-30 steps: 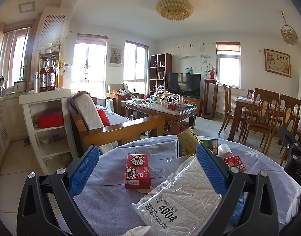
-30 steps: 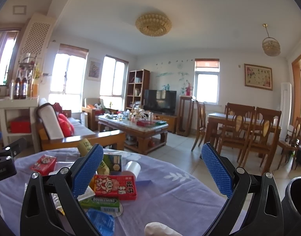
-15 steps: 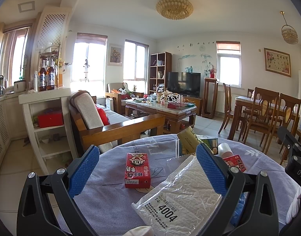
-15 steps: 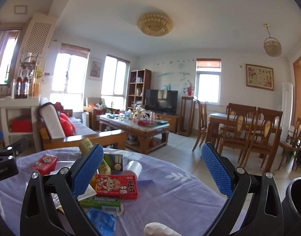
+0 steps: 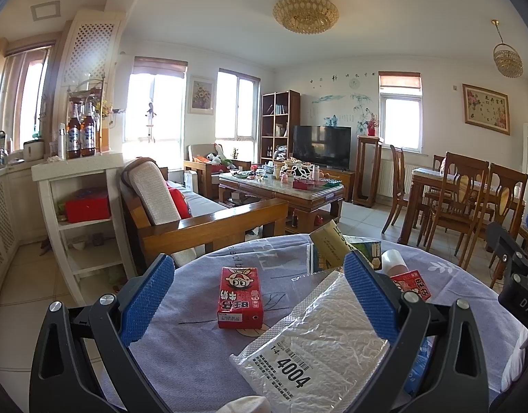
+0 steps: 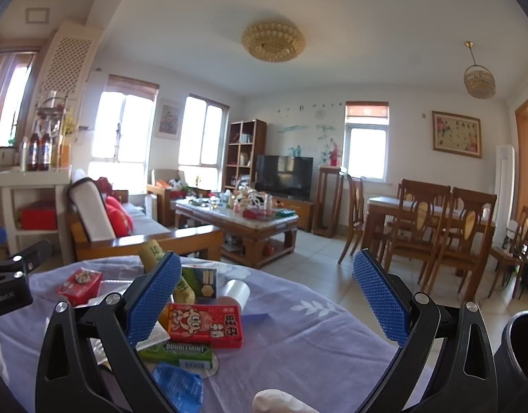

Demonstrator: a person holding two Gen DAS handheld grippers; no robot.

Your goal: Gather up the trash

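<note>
Both tools gaping, gripping nothing: left tool (image 5: 258,294), right tool (image 6: 267,297). Bubble mailer (image 5: 319,340) flat on the worktop (image 5: 195,361) under left tool; probably light, crinkly, slippery. Best pinched at an edge.

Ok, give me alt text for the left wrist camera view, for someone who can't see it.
The open left tool hovers over a purple-clothed table, framing a red milk carton and a silver bubble mailer labelled 4004. A living room lies beyond.

Red cartons (image 5: 240,297), bubble mailer (image 5: 315,344), gum pack (image 6: 176,352) flat on tablecloth (image 5: 195,361)
</note>
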